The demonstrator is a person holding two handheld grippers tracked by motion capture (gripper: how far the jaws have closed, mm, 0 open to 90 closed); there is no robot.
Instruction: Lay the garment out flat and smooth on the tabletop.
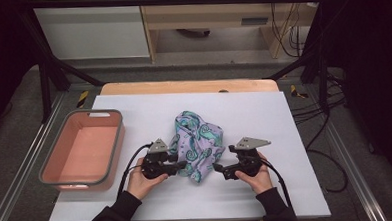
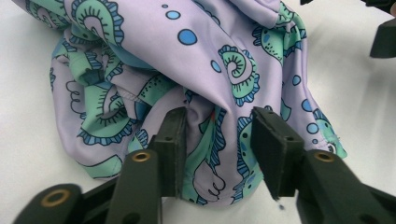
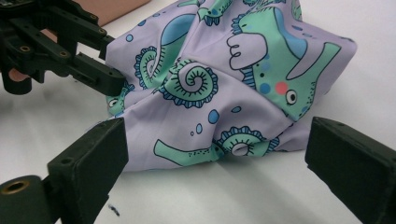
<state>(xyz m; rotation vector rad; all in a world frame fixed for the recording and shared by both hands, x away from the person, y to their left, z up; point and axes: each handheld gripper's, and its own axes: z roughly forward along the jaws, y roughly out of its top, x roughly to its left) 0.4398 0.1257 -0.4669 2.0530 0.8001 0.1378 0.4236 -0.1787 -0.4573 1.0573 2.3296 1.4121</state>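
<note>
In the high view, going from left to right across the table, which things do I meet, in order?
pink basket → left hand-held gripper → crumpled patterned cloth → right hand-held gripper

- A white surface (image 1: 264, 117) carries everything; a strip of bare wood shows along its far edge.
- A crumpled lilac cloth (image 1: 198, 143) with green seahorse print lies near its middle.
- A pink bin (image 1: 83, 148) with grey rim rests at its left edge.
</note>
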